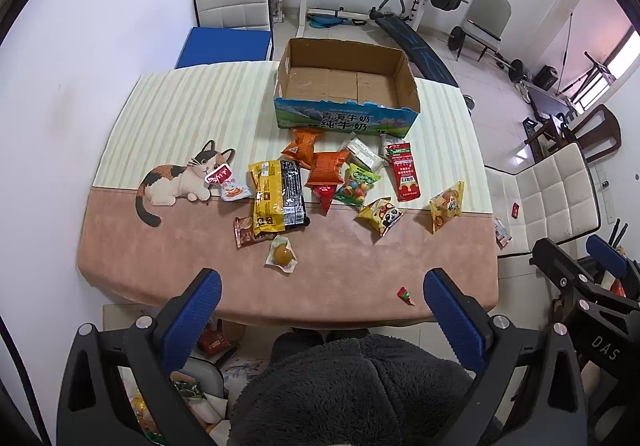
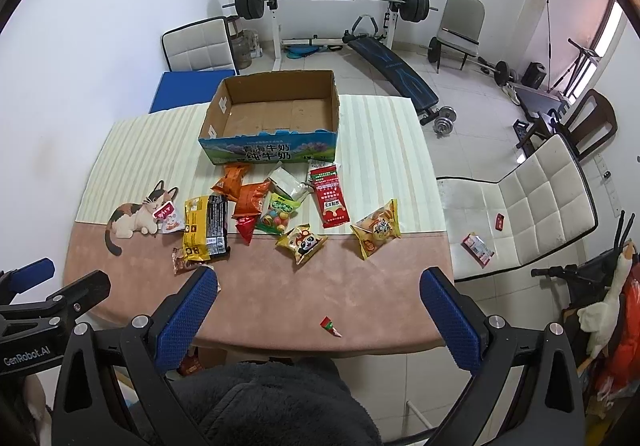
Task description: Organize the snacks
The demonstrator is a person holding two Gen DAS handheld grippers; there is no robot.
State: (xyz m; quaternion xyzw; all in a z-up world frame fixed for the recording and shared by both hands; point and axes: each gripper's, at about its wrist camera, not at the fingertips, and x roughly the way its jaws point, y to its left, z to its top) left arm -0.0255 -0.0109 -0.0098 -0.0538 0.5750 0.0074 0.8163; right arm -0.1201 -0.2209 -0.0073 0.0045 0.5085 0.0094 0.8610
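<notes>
An empty cardboard box [image 1: 410, 84] [image 2: 335, 106] stands at the far middle of the table. In front of it lie several snack packets: a big yellow-and-black bag [image 1: 276, 196] [image 2: 205, 227], two orange bags [image 1: 328, 168] [image 2: 251, 196], a red packet [image 1: 407, 174] [image 2: 331, 198], a panda packet [image 1: 380, 215] [image 2: 302, 242] and a yellow bun packet [image 1: 447, 205] [image 2: 377, 233]. A clear-wrapped egg [image 1: 282, 256] lies nearest. My left gripper [image 1: 322, 286] and right gripper [image 2: 320, 286] are open and empty above the table's near edge.
A small red wrapper scrap [image 1: 406, 295] [image 2: 330, 326] lies near the front edge. A white chair [image 1: 560, 194] [image 2: 520, 214] with small packets on it stands to the right. A blue pad and another chair sit beyond the table's far left. Gym equipment fills the back.
</notes>
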